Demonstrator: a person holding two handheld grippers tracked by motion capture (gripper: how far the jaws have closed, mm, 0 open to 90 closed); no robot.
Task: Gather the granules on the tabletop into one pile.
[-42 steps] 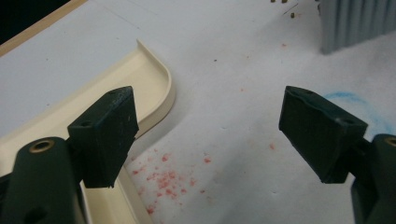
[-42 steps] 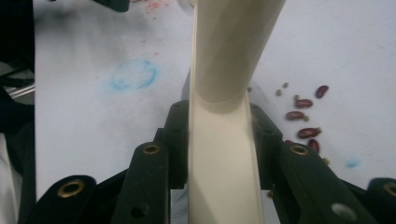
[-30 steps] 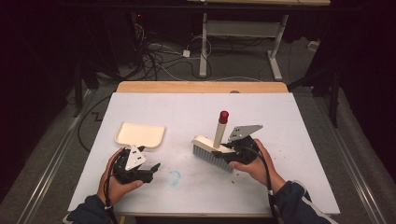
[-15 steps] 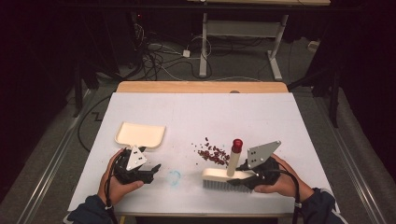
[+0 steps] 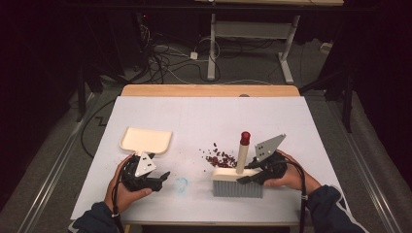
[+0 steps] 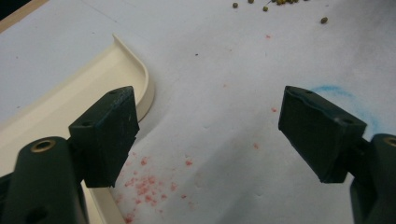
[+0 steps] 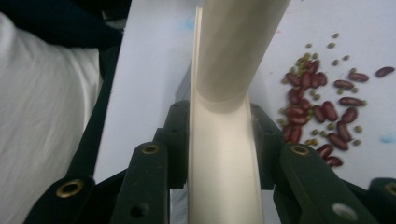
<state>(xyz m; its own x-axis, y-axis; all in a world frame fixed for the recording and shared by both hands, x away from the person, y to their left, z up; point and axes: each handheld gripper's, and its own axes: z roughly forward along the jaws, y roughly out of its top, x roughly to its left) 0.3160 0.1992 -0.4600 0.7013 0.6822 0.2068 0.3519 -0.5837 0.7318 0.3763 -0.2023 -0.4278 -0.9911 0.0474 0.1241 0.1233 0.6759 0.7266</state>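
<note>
Right gripper [image 5: 250,175] is clamped on the cream brush [image 5: 237,180] at the near edge, beans [image 5: 219,157] just beyond. Up close there are small green ones among the red. Left gripper [image 5: 158,175] is spread wide, nothing in it, beside the cream dustpan [image 5: 145,140].

High view looks forward and down over white paper-covered table [image 5: 204,116]. Both gripper views sit close above tabletop; all three share scattered red and green beans [image 5: 219,156] [image 6: 280,2] [image 7: 322,109].

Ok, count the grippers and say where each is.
2. The left gripper rests open by the dustpan; the right gripper is clamped on the brush beside the beans.
</note>
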